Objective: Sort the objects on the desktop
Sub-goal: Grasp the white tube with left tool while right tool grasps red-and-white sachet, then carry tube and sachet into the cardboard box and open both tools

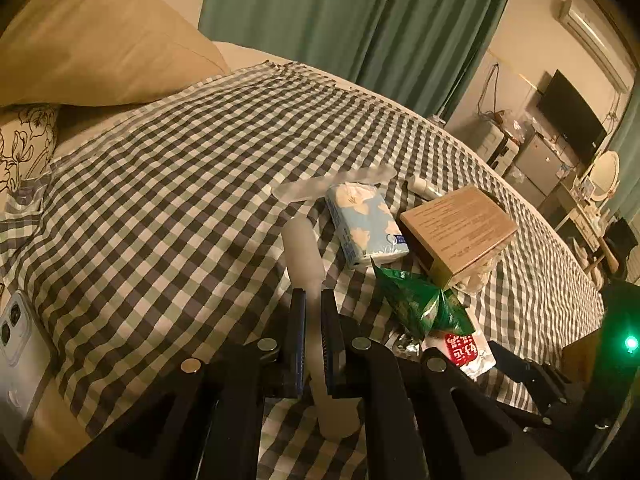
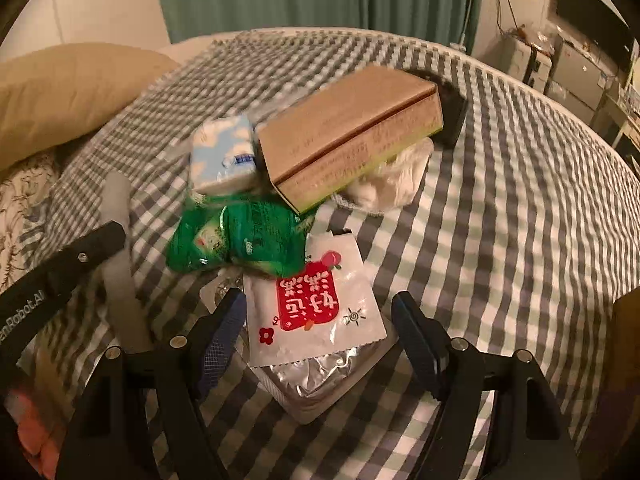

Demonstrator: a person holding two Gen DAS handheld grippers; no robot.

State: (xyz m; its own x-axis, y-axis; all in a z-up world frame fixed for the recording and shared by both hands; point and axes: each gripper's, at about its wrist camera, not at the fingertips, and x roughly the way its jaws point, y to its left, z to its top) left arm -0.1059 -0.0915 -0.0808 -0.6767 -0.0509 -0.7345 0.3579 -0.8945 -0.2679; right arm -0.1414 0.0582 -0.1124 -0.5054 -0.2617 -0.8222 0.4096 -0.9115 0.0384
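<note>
Stick: pale frosted stick point(image 1: 304, 252), light, stiff and likely slippery; lies left of the pile on the checked bed point(image 1: 168, 168), best held at mid-length.
Left tool: left tool point(image 1: 313, 300) pressed together on the stick, tilted steeply down.
Sachet: white sachet point(image 2: 316, 304), thin, crinkly, weightless; at the pile's near edge; take it by a side edge.
Right tool: right tool point(image 2: 320, 320) half spread astride the sachet, pads clear, pitched steeply down.
</note>
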